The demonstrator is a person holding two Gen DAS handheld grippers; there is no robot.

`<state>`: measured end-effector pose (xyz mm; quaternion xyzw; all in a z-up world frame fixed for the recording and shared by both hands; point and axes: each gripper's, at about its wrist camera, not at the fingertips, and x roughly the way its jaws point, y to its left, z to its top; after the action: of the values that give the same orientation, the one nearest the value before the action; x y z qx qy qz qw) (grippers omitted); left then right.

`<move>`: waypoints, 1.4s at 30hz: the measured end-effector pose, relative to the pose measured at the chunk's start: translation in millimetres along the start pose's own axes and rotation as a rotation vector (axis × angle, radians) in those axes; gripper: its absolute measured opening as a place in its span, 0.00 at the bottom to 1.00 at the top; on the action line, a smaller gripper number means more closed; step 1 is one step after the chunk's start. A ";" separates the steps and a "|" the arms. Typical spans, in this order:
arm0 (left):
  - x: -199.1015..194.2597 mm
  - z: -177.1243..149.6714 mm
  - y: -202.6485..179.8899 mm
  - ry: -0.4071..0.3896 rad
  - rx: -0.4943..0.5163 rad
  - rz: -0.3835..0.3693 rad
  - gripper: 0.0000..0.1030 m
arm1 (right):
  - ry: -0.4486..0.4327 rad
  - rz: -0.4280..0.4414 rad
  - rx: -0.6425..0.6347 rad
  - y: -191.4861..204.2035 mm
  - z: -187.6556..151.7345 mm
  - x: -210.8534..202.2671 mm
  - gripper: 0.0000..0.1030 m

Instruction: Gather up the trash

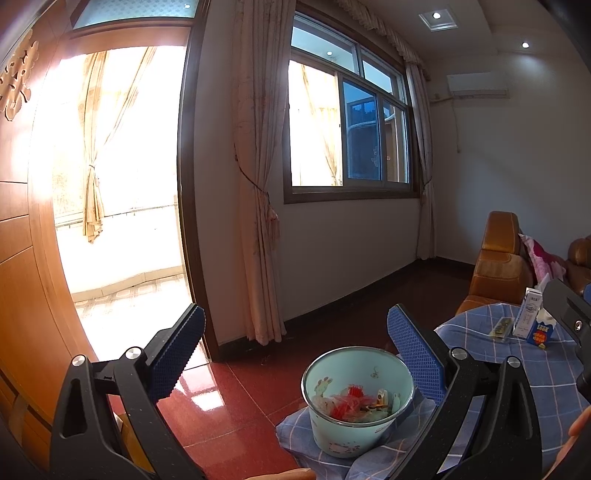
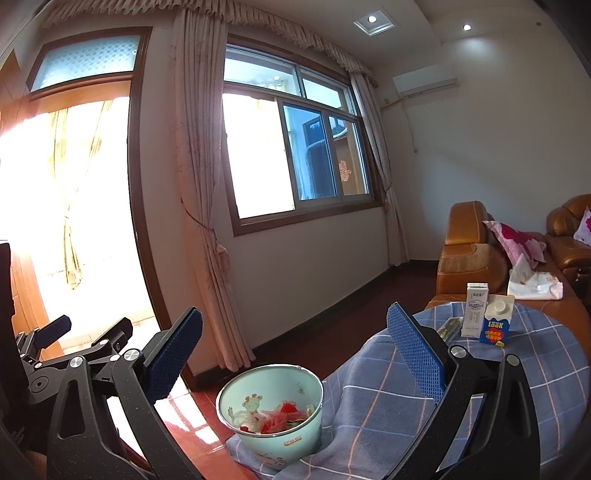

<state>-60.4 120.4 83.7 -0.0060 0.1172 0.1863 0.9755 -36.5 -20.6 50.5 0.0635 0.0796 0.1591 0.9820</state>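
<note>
— Trash (image 1: pixel 354 400) was where, from the left gripper (image 1: pixel 295 354)?

— In the pale blue cup (image 1: pixel 356 402), just below and between its fingers; nothing was held, and the pads stood wide apart.

— And the right gripper (image 2: pixel 295 354)?

— Also spread apart and empty. The cup (image 2: pixel 271 408) stood below it, toward its left finger, on the blue checked tablecloth (image 2: pixel 517 369). Two cartons (image 2: pixel 487 319) stood farther ahead, beyond its right finger.

Upright pale-blue bin (image 1: pixel 357 400) holding wrappers (image 1: pixel 352 402)

Strong daylight blown out white through the doorway (image 1: pixel 118 177) on the left, glare on the glossy red floor (image 1: pixel 207 391), dim right wall, small ceiling spotlights (image 2: pixel 372 18), fisheye bending at edges.
</note>
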 end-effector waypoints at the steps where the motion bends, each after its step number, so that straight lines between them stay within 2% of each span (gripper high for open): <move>1: -0.2 -0.2 -0.1 0.001 -0.001 0.000 0.94 | -0.001 0.000 0.001 0.0 -0.4 -0.2 0.95; 24: -2.5 -0.6 1.9 -0.001 -0.003 -0.004 0.94 | -0.002 0.000 0.008 3.9 -0.4 -3.4 0.95; 42: 3.1 -2.4 -4.0 0.034 0.026 -0.035 0.94 | 0.016 -0.023 0.023 3.7 -3.0 3.0 0.95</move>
<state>-56.7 117.7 80.5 0.0016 0.1360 0.1676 0.9764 -35.4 -15.8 47.7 0.0726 0.0898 0.1474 0.9823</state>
